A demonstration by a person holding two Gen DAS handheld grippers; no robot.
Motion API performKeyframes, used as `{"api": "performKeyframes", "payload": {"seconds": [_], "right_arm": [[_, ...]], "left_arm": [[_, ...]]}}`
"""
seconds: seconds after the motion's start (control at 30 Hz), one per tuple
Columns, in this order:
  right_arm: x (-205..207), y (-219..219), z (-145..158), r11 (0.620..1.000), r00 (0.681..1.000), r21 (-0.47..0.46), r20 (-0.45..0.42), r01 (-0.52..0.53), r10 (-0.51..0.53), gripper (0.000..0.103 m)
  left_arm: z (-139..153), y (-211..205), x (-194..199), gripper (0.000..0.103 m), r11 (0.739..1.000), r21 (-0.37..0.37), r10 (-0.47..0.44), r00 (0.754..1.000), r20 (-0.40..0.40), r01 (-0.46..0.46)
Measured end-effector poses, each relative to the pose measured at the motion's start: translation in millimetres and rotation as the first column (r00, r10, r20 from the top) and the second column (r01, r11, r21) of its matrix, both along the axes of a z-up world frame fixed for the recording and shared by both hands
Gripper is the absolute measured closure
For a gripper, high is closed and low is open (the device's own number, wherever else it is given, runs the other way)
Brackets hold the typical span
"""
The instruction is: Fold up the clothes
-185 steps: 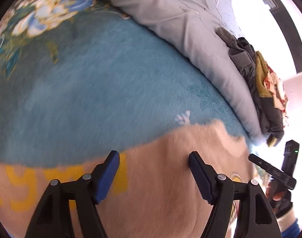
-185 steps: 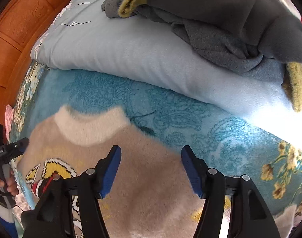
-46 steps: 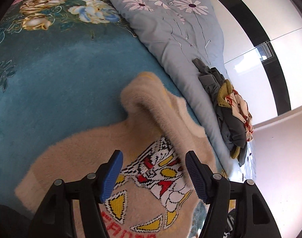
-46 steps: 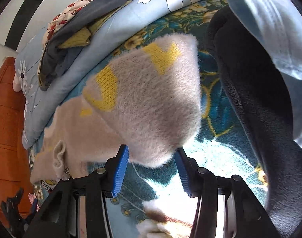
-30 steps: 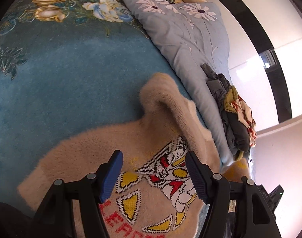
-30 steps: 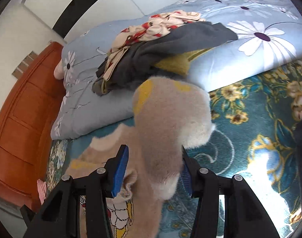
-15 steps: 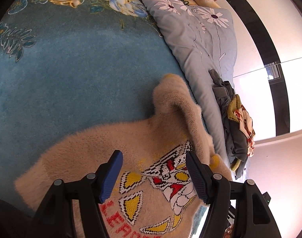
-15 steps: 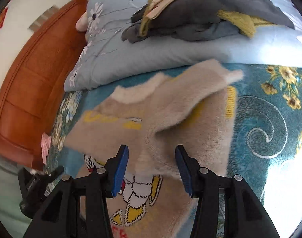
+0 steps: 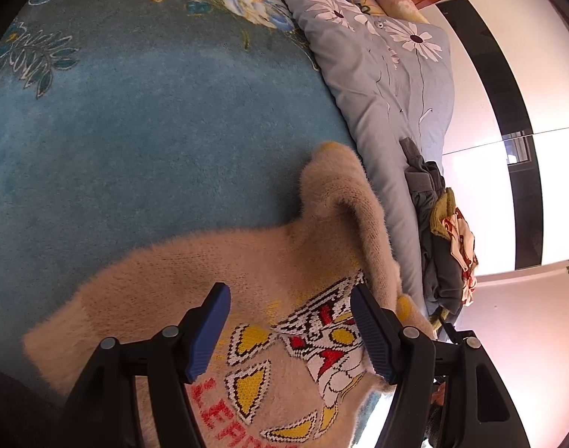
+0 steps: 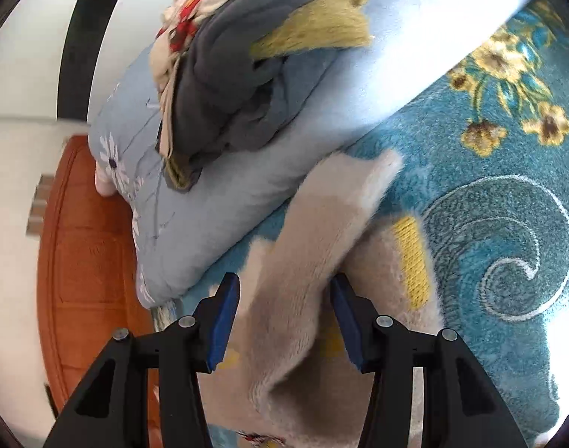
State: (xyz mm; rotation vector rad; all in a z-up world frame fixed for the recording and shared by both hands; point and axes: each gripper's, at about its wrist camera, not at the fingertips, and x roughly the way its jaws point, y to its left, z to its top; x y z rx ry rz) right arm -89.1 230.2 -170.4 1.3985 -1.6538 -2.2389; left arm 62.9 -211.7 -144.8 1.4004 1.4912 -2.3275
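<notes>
A fluffy beige sweater [image 9: 277, 261] with a red, yellow and black knitted figure [image 9: 321, 343] lies front up on the blue flowered bedspread [image 9: 135, 130]. One sleeve [image 9: 340, 194] is folded in along its far side. My left gripper [image 9: 290, 330] hovers open over the chest, its pads clear of the knit. In the right wrist view the other sleeve [image 10: 321, 231] runs from its cuff down between the blue pads. My right gripper [image 10: 284, 321] is shut on that sleeve and holds it a little above the sweater's body [image 10: 407, 268].
A light blue flowered quilt [image 9: 377, 86] lies rolled along the far side of the sweater. A pile of grey, olive and red-patterned clothes [image 10: 228, 74] sits on top of it. An orange wooden headboard [image 10: 82, 261] stands at the bed's end.
My right gripper has swung the sleeve from up in the air down and across the sweater's body, rolling as it went. The left gripper has only rolled slightly and stays open.
</notes>
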Motion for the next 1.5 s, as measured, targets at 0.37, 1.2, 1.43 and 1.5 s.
{"api": "performKeyframes", "payload": {"seconds": [0.37,1.2,1.43,1.5], "right_arm": [[-22,-27,52,0.995,0.991,-0.007,-0.097,-0.098,0.097,0.091],[-4,-246,74,0.484,0.675,0.609,0.116,-0.628,0.729,0.065],[-17,-288,51,0.273,0.567,0.673,0.262,-0.687,0.781,0.058],[-22,-299,43,0.224,0.556,0.691,0.302,-0.687,0.774,0.058]], "left_arm": [[-9,0,-1,0.032,0.999,0.054,0.005,1.000,0.009,-0.005],[-14,-12,8,0.028,0.991,0.124,0.057,0.998,0.001,-0.057],[-18,-15,8,0.028,0.987,0.145,0.063,0.998,0.003,-0.062],[-19,-15,7,0.028,0.987,0.149,0.061,0.998,0.001,-0.060]]}}
